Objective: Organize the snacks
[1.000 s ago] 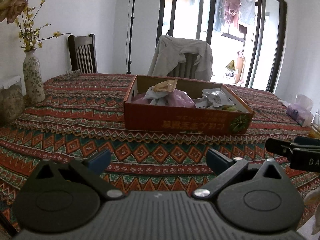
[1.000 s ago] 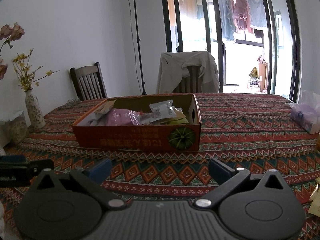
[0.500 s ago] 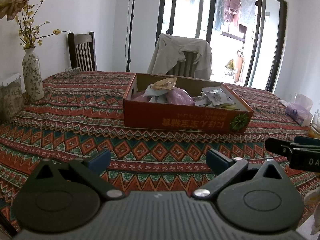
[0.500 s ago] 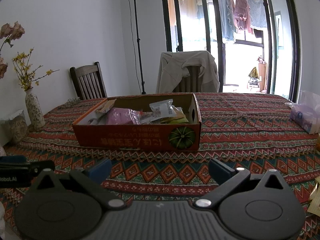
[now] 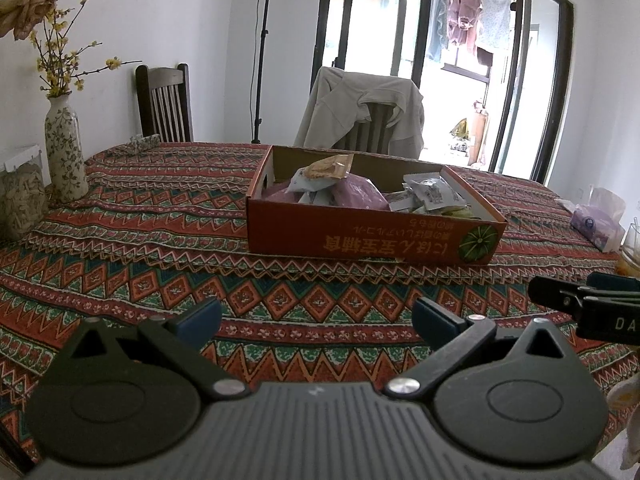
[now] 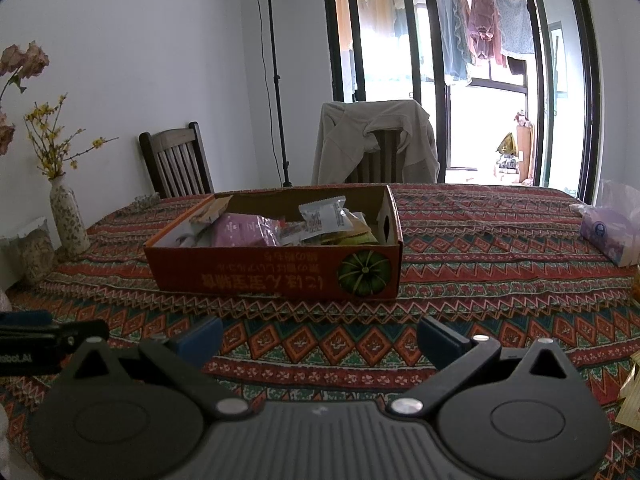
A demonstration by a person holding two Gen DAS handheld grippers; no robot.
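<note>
1. The left claw [image 5: 316,316] is held low and level over the near part of the table [image 5: 140,240], its blue-padded fingers [image 5: 198,314] spread wide with nothing between them, aimed at the cardboard box [image 5: 360,236].
2. The right claw [image 6: 320,334] sits in the same pose, low, level and spread wide with nothing held, on the near side of the box.
3. The two claws are side by side: the right one's black tip shows at the right edge of the left wrist view, the left one's at the left edge of the right wrist view.
4. The box stands on the patterned cloth beyond both claws, well apart from them, its printed long side facing them.
5. The snacks [image 5: 360,196] lie heaped inside the box: a purple bag [image 6: 246,230], white packets [image 6: 324,212] and a tan packet on top.
6. Left of the box, near the wall, stands a flowered vase [image 5: 64,148]; right of it lies a tissue pack [image 6: 608,232].
7. Behind the box, a chair carries a draped jacket [image 5: 360,116].
</note>
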